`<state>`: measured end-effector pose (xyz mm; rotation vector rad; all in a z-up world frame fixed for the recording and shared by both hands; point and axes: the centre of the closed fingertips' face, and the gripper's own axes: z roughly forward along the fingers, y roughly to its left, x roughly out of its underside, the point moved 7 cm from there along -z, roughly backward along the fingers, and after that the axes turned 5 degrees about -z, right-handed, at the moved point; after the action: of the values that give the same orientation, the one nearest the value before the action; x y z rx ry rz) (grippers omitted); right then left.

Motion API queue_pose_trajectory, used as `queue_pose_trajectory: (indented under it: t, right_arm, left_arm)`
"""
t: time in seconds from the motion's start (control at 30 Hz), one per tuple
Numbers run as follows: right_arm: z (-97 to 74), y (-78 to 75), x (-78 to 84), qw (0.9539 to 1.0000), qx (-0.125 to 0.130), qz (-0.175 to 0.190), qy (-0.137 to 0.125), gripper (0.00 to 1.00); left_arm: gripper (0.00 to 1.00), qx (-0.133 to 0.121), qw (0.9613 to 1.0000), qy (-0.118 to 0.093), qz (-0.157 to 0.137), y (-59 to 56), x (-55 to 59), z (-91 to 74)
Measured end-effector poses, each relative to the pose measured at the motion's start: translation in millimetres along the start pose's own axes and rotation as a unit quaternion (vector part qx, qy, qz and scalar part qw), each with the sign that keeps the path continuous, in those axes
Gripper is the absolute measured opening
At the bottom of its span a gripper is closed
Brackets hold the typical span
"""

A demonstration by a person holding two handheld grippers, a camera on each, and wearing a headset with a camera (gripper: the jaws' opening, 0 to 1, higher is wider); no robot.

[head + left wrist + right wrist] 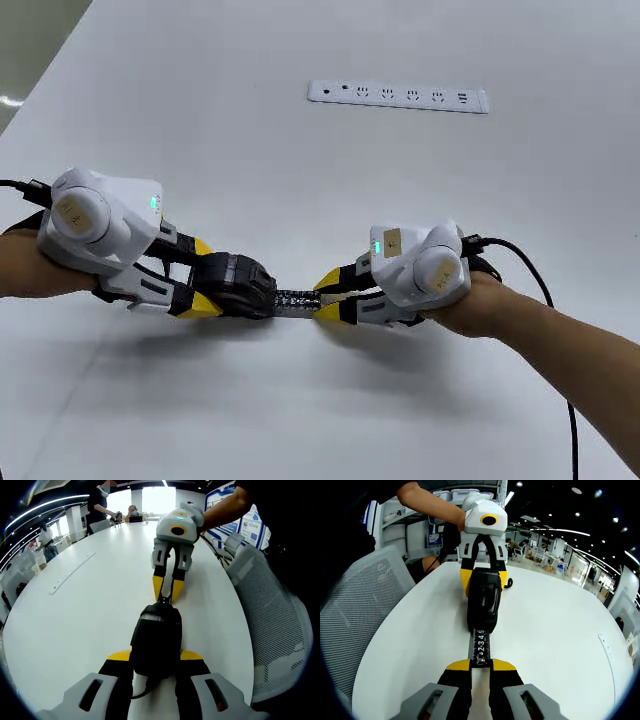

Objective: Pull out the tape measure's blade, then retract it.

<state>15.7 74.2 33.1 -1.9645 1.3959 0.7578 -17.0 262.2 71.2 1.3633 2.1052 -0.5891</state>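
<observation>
I have the left gripper [205, 277] clamped on the tape measure [238, 285], one yellow-tipped jaw pressed to each side of its black case, so the case sits squarely between them. The case is low over the white table [300, 180], left of centre in the head view, and I cannot tell whether its underside touches the surface or hangs just above it. A short length of blade [480, 645] is drawn out of the case toward my right gripper [328, 297], whose jaws are pinched together on the blade's free end. In the right gripper view the blade runs straight up from between my jaws to the mouth of the case, and I can read the numerals 2, 3, 4 and 5 on the dark strip. The two grippers face each other nearly tip to tip, with the case and that short span of blade between them. In the left gripper view the case hides the blade, and the right gripper points back at me just beyond it. A white power strip [398, 96] lies flat at the far side of the table, well apart from the grippers. A grey mesh chair [272, 615] stands beside the table's edge.
</observation>
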Motion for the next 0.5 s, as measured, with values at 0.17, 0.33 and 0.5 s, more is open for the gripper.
queue_pose_trajectory:
  t: [0.17, 0.33, 0.5]
  right_arm:
    - [-3.4, 0.5, 3.6, 1.0000, 0.002, 0.003, 0.002, 0.09]
    - [-6.2, 1.2, 5.9, 1.0000, 0.003, 0.004, 0.004, 0.09]
    - [-9.4, 1.5, 8.4, 1.0000, 0.004, 0.004, 0.007, 0.09]
  left_arm:
    - [0.26, 0.000, 1.0000, 0.003, -0.001, 0.4, -0.4, 0.4]
    - [0.26, 0.000, 0.9999, 0.010, 0.002, 0.5, -0.6, 0.3]
    - [0.26, 0.000, 0.9998, 0.021, 0.003, 1.0, -2.0, 1.1]
